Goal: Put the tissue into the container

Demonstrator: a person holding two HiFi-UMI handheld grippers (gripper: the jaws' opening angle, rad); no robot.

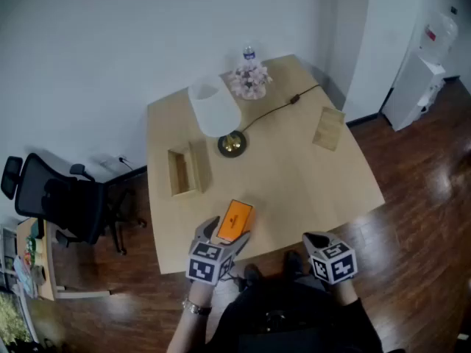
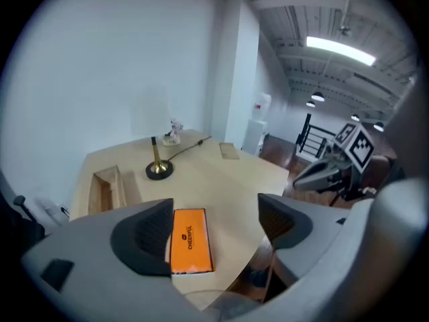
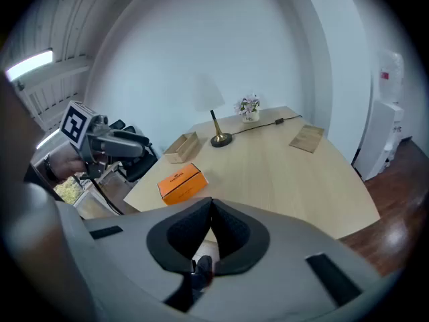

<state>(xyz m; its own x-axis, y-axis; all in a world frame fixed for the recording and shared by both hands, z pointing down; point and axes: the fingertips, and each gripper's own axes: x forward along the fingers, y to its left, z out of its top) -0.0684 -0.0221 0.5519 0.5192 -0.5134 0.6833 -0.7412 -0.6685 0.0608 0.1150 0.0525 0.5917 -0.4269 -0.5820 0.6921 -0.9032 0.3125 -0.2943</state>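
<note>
The tissue is an orange box lying flat near the table's front edge. In the left gripper view the orange box shows in the gap between my jaws, close beside the left pad. Neither pad presses on it. My left gripper is open and hovers at the box's near end. The container is an open wooden box further back on the left, also seen as the wooden box. My right gripper is shut and empty, off the table's front edge to the right.
A brass lamp with a white shade stands mid-table, its cord running back right. Flowers and a bottle sit at the far edge. A flat wooden panel lies at the right. An office chair stands left of the table.
</note>
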